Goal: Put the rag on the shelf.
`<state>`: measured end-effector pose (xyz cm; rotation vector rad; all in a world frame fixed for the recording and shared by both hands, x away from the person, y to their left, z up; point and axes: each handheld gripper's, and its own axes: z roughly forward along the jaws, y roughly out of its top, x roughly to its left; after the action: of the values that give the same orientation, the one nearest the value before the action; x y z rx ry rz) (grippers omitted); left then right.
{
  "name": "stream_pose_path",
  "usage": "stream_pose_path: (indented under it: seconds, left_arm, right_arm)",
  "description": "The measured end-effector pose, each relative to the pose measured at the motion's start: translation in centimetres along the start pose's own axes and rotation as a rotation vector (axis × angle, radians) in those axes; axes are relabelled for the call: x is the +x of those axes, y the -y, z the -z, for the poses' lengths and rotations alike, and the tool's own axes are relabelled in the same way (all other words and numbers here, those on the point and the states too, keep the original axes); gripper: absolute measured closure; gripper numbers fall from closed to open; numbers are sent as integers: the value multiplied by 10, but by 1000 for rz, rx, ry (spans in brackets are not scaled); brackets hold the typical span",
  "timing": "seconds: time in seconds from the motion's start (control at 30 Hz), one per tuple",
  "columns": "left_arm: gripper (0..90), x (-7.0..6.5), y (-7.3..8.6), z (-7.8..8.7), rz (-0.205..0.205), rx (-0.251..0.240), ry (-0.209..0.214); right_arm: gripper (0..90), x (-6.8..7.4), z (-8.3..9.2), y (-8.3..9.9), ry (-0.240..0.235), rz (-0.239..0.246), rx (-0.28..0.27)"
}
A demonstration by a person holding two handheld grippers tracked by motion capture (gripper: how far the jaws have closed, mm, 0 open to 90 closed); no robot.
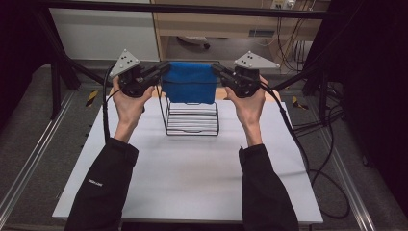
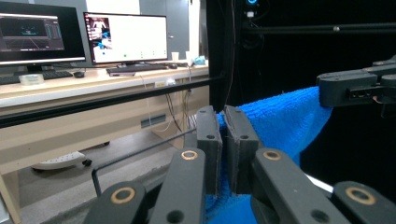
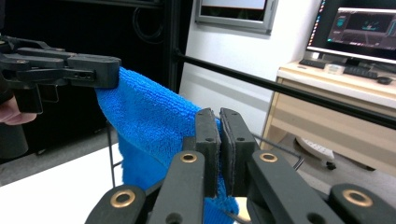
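Toward the far edge of the white tabletop (image 1: 192,168) stands a black wire rack (image 1: 191,119). Above it hangs a blue towel (image 1: 188,83), stretched between the left tool (image 1: 161,72) and right tool (image 1: 219,71), each clamped on an upper corner. Next, probably, lowering it evenly over the rack's top.

Lighting's pretty uneven here. In the high view the white worktop (image 1: 192,168) is lit softly from above, no hard shadows, just a faint one under the wire rack (image 1: 191,118), while the corners and both sides drop off into near black. The whole shot looks a bit soft and low-res. In the two gripper views the monitors (image 2: 125,36) glow bright and slightly blown out, and the blue towel (image 3: 149,126) is vivid against a dark backdrop. The black tongs (image 2: 223,149) up close look a little fuzzy, with brass rivets catching small highlights.
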<state>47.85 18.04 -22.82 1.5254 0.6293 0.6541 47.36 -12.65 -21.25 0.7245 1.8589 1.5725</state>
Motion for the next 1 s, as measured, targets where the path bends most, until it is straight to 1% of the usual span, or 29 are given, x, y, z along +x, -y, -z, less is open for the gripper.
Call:
stream_pose_path:
  seconds: [0.2,0.33,0.53,0.7,0.77,0.8,0.9,0.97,1.0]
  left_arm:
    - [850,-3,6,8,-5,20,14]
    - [845,-6,11,12,-16,53,17]
    - [834,-9,19,15,-5,103,26]
    - [829,-10,25,17,6,144,20]
    - [827,-10,26,17,3,156,20]
    - [824,-10,26,17,4,163,21]
    - [805,-10,25,17,9,179,26]
    - [770,-9,20,19,16,190,22]
    - [746,-9,17,20,22,188,24]
  right_arm:
    - [869,6,6,4,-26,14,3]
    - [869,8,7,8,-44,10,19]
    - [868,11,8,13,-62,1,50]
    - [867,15,9,16,-77,17,83]
    - [867,16,8,17,-82,19,98]
    - [867,17,8,18,-81,24,103]
    - [866,17,9,22,-86,19,114]
    - [865,16,9,25,-89,21,122]
    - [865,16,9,26,-91,21,125]
